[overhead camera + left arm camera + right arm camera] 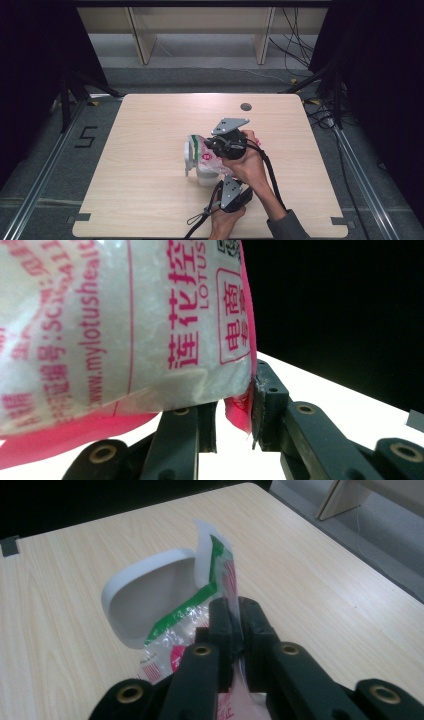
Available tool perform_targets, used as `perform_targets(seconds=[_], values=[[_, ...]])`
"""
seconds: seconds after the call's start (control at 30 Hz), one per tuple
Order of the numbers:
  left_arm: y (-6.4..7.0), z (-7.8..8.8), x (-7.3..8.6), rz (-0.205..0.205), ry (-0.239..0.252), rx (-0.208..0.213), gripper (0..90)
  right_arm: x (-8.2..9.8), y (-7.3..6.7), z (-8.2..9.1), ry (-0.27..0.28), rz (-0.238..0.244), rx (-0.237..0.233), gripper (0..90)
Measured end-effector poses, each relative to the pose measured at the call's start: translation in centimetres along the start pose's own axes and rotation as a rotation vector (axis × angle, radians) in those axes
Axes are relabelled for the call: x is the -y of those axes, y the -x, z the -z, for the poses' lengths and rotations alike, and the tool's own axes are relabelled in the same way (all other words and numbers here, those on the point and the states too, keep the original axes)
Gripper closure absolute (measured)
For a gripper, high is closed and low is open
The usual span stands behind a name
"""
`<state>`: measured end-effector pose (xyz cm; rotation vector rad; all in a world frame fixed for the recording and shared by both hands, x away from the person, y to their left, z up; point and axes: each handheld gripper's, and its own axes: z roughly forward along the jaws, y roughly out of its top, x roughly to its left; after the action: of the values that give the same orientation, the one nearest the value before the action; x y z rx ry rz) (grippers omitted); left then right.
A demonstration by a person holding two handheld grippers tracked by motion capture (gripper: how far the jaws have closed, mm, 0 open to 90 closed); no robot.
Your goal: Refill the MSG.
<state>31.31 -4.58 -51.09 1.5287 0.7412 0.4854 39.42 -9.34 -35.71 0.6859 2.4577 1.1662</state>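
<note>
Soft, saggy bag (206, 156) over the white cup (150, 597)!
Our right tongs (233, 614) pinch its slippery top film; left tongs (234, 407) clamp the bottom corner.

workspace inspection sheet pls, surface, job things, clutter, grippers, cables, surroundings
surface: pale wood table, round grommet hole near the far edge
job's things: printed plastic bag of white granules, tilted with its opened end over a white container
clutter: nothing seen
grippers: right gripper shut on the bag's top film; left gripper clamps the bag's pink bottom seam
cables: black cable trails along the right forearm; loose wires on the floor beyond
surroundings: dark curtains at both sides, light wooden frame behind, floor mark "5" at left
</note>
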Motion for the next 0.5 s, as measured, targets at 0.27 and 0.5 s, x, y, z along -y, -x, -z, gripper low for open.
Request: perform_targets(seconds=[0.27, 0.5], values=[[-0.04, -0.17, 0.08, 0.009, 0.02, 0.009, 74.7, 0.25, -0.02, 0.25, 0.037, 0.003, 0.003, 89.9], [-0.08, -0.25, -0.39, 0.012, 0.035, 0.018, 74.7, -0.13, -0.16, 0.8, 0.055, 0.014, 0.014, 90.0]])
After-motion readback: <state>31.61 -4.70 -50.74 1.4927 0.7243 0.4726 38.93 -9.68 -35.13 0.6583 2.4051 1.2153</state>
